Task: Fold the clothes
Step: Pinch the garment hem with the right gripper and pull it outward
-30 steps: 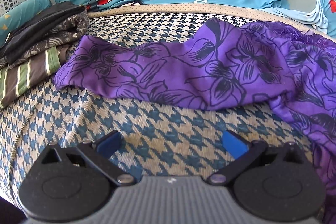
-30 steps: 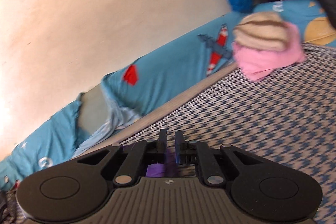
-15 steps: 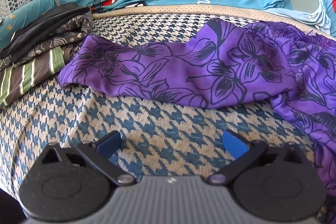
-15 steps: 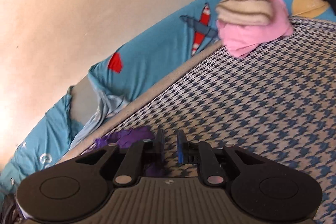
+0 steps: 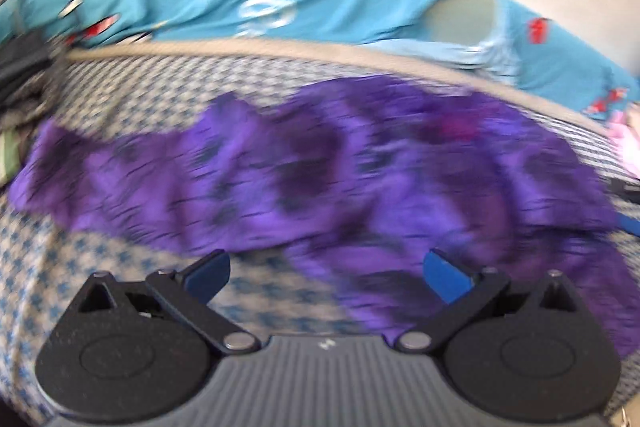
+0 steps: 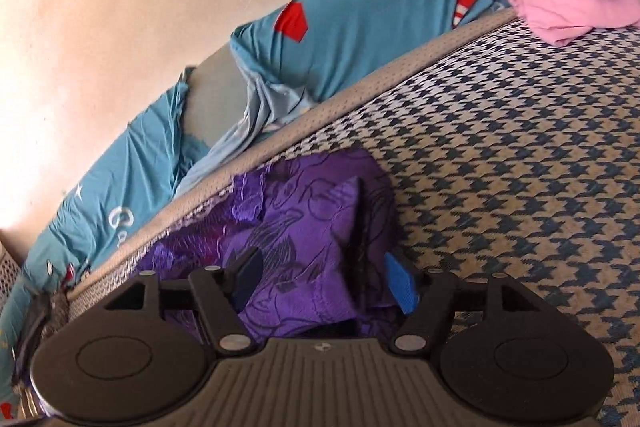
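With both grippers' fingers spread, I square the left gripper [image 5: 326, 269] and right gripper [image 6: 324, 279] over the purple floral garment [image 6: 304, 227] edge before pinching.

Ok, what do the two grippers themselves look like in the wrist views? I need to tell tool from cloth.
Both look alike. The left gripper and the right gripper each have a grey ribbed body with a small white mark, two round black discs, black linkage arms on silver pivot pins, and blue finger pads. No cables, hands or sleeves show in either view.
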Tool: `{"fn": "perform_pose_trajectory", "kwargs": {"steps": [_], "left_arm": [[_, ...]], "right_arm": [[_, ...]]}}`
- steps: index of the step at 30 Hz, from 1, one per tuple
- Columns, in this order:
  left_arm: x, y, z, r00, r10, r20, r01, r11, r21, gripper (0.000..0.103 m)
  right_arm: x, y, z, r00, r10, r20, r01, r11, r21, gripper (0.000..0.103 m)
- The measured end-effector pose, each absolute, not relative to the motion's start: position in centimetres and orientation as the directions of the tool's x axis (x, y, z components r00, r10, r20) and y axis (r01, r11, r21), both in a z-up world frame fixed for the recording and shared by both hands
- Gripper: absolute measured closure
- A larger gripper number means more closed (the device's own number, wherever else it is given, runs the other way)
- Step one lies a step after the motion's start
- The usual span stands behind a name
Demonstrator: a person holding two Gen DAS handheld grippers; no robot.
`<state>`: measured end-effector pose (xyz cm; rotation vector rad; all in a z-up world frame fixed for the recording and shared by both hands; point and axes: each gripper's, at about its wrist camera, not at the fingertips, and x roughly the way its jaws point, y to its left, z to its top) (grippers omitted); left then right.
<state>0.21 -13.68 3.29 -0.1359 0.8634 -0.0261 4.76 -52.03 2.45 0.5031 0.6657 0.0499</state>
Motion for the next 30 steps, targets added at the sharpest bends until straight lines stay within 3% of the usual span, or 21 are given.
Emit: {"fn": "perform_pose_trajectory", "kwargs": {"steps": [4, 7, 8, 9, 19, 30], "left_arm": [[0.2, -18.5, 3.0, 0.638, -0.109, -0.762, 0.07, 0.994, -0.084, 0.0], [-0.1, -21.4, 1.2, 0.607, -0.109, -0.788, 0.12, 0.992, -0.044, 0.0], [-0.2, -22.0, 0.4, 0.599, -0.091, -0.796, 0.118, 0.993, -0.025, 0.0], [-0.4, -22.6, -0.4, 0.59, -0.073, -0.804, 0.115, 0.993, -0.005, 0.0], [-0.8, -22.8, -1.5, 0.59, -0.058, -0.805, 0.097, 0.995, -0.001, 0.0], [-0.9, -23.0, -1.7, 0.595, -0.047, -0.803, 0.087, 0.996, 0.007, 0.0]], "right_arm": [[5.2, -50.2, 2.0, 0.78, 0.19, -0.597, 0.064, 0.924, 0.378, 0.038], [5.4, -49.2, 1.7, 0.772, 0.169, -0.612, 0.042, 0.948, 0.315, 0.067], [5.4, -49.1, 1.5, 0.769, 0.159, -0.62, 0.041, 0.954, 0.296, 0.083], [5.4, -49.1, 1.5, 0.768, 0.151, -0.623, 0.042, 0.958, 0.284, 0.092], [3.8, -51.9, 3.9, 0.855, 0.045, -0.517, 0.145, 0.936, 0.321, 0.094], [-1.0, -58.8, 8.0, 0.845, -0.375, -0.382, 0.487, 0.834, 0.258, 0.094]]}}
